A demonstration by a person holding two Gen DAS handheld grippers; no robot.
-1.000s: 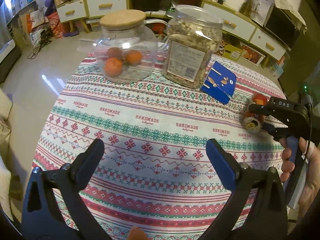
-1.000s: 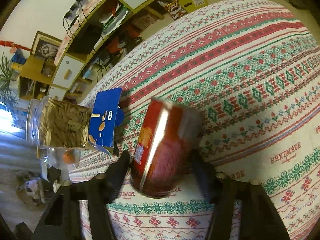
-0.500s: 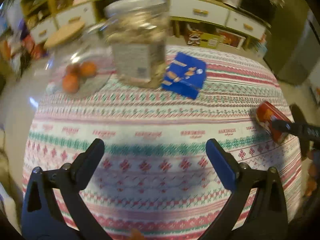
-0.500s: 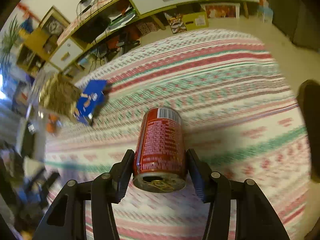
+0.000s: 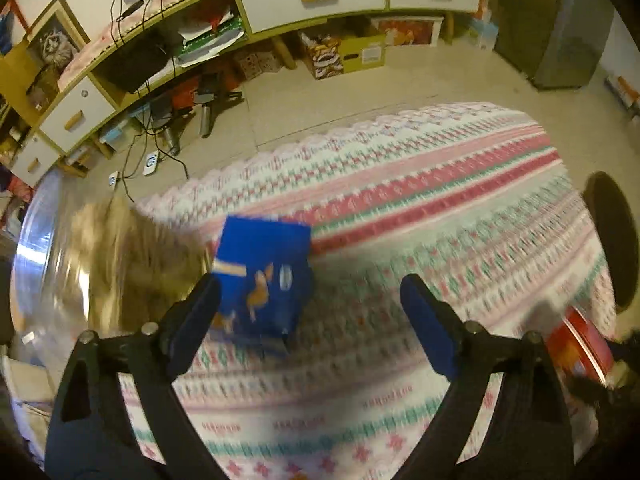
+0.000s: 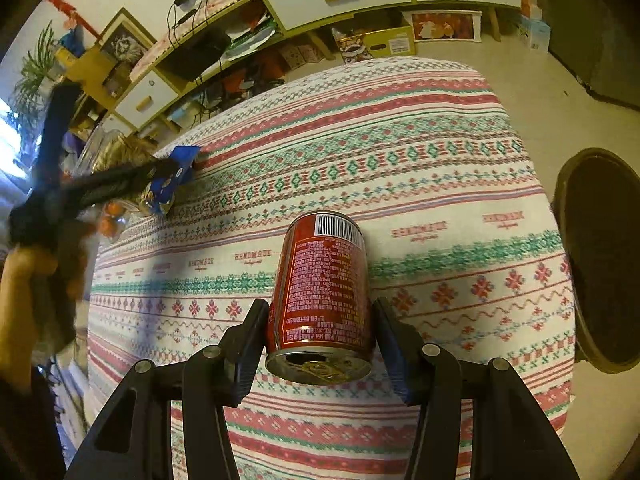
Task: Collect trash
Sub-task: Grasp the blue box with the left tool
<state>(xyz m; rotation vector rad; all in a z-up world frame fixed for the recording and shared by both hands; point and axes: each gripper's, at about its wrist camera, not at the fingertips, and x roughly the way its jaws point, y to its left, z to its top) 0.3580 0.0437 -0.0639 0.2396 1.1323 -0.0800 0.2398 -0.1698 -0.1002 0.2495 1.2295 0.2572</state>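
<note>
Red thin metal, the can (image 6: 322,300) is looking light, smooth and easily dented; the right gripper (image 6: 320,354) is clamping its round sides near the opened top, long axis pointing away along the fingers, above the tablecloth (image 6: 420,152). The left gripper (image 5: 310,310), empty, jaws closing, is nearing the blue carton (image 5: 264,276), probably light and crushable, beside its left finger.

The left tongs (image 5: 310,300) and right tongs (image 6: 320,342) have black frames shaped like triangles, round silver screws and blue pads (image 5: 424,320) on the fingers.
</note>
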